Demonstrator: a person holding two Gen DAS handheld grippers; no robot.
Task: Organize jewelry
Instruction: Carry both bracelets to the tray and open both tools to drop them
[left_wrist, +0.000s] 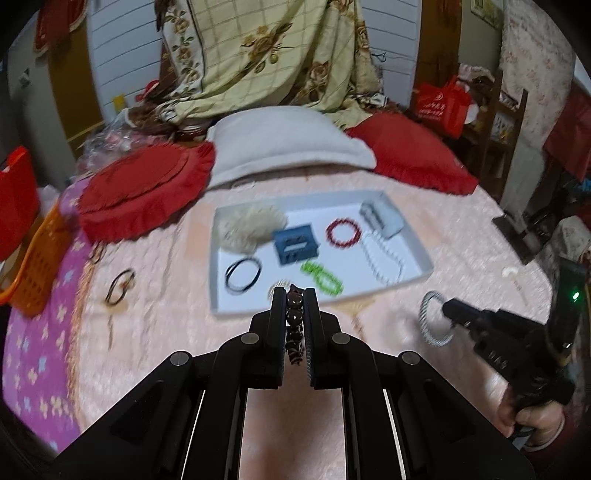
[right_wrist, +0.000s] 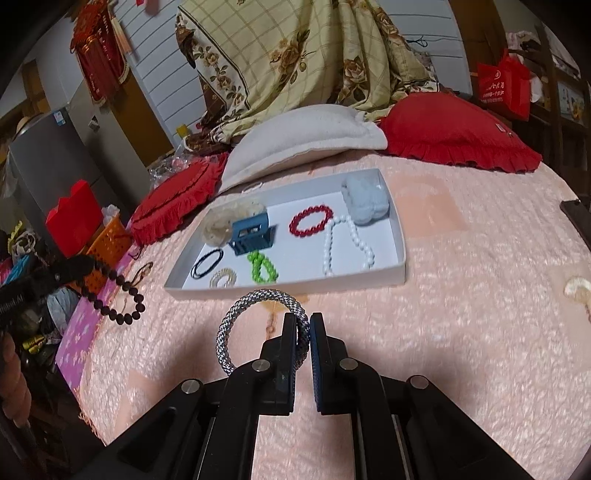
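Note:
My left gripper (left_wrist: 294, 295) is shut on a dark brown bead bracelet (left_wrist: 294, 317), held above the bed just in front of the white tray (left_wrist: 218, 295). The bracelet hangs from that gripper in the right wrist view (right_wrist: 118, 295). My right gripper (right_wrist: 303, 321) is shut on a silver braided bangle (right_wrist: 236, 317), also in front of the tray (right_wrist: 400, 254); it shows in the left wrist view (left_wrist: 428, 314). In the tray lie a red bead bracelet (right_wrist: 311, 220), a white pearl necklace (right_wrist: 347, 243), a green bracelet (right_wrist: 263, 267), a black cord ring (right_wrist: 207, 263) and a blue box (right_wrist: 253, 232).
A brown cord bracelet (left_wrist: 119, 287) lies on the pink bedspread left of the tray. Red cushions (left_wrist: 144, 192) and a white pillow (left_wrist: 284, 144) lie behind the tray. An orange basket (left_wrist: 33, 266) stands at the bed's left edge. A pale ring (right_wrist: 577, 288) lies at the right.

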